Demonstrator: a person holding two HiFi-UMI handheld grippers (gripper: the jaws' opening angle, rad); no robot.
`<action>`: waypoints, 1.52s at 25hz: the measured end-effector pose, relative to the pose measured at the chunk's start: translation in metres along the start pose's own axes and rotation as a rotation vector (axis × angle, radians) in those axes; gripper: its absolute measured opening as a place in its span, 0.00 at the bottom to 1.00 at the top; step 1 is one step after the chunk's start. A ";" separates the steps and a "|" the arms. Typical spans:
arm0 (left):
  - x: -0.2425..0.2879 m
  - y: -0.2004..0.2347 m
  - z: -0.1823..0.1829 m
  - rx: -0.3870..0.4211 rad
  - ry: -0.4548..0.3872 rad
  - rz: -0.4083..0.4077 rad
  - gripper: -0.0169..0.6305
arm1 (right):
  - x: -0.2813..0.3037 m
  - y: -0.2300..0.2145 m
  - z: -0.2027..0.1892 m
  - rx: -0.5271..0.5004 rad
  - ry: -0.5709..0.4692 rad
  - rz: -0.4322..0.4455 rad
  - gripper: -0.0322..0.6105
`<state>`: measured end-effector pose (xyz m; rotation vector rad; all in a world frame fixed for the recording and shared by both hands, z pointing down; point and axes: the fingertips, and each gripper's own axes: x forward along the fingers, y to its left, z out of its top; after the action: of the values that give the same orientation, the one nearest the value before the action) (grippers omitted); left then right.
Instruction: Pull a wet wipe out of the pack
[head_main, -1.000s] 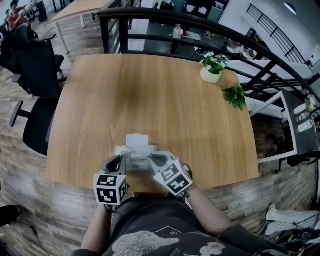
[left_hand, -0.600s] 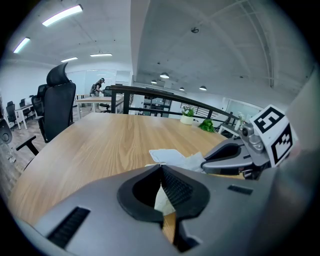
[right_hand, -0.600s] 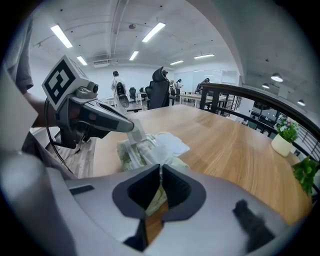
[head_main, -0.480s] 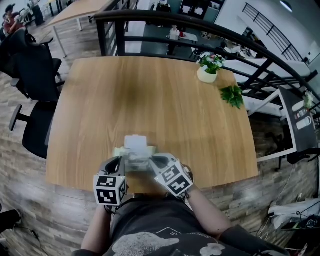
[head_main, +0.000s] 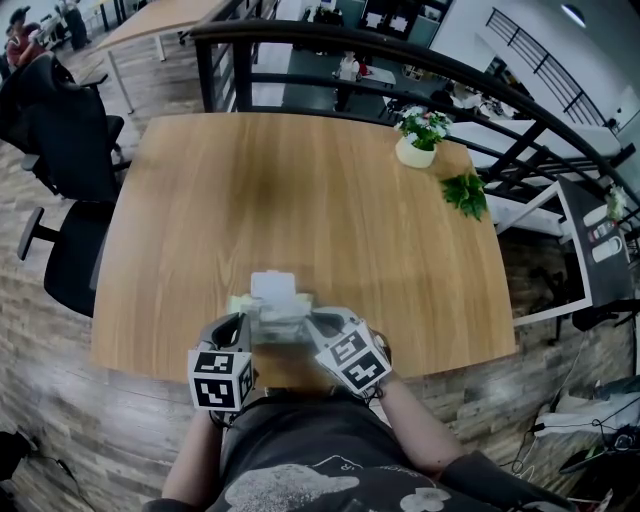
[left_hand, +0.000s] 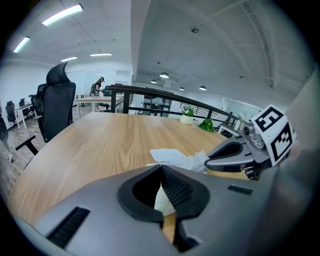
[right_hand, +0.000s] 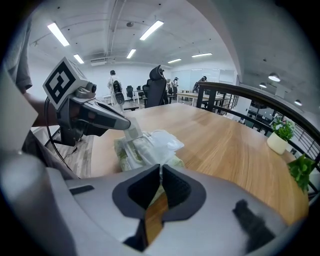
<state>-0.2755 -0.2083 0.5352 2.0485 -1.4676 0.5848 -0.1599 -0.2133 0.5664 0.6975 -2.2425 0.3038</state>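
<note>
On the table (head_main: 300, 180), near edge: pack (right_hand: 129, 155), wet wipe (right_hand: 162, 141) bunched on top;
Left gripper (left_hand: 161, 170): jaws pinched on the pack (by a pale strip);
Right gripper (right_hand: 161, 170): jaws closed on the wet wipe.

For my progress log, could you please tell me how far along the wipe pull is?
Done: the pack looks opened, with a crumpled wipe bunched above it. In hand: the left gripper pinches a pale tab on the pack, and the right gripper is shut at the wipe's near edge. Left: the wipe isn't clear of the pack.
</note>
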 end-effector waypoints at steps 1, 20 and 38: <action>0.000 0.000 0.000 0.000 0.001 0.000 0.05 | -0.001 -0.001 -0.001 0.004 0.001 -0.002 0.10; -0.002 -0.004 -0.001 -0.003 -0.011 0.018 0.05 | -0.016 -0.016 -0.016 0.050 -0.025 -0.030 0.10; -0.007 -0.010 -0.003 -0.052 -0.024 0.088 0.05 | -0.035 -0.032 -0.022 0.055 -0.057 -0.015 0.10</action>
<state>-0.2685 -0.1992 0.5317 1.9657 -1.5767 0.5527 -0.1090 -0.2175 0.5560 0.7603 -2.2891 0.3433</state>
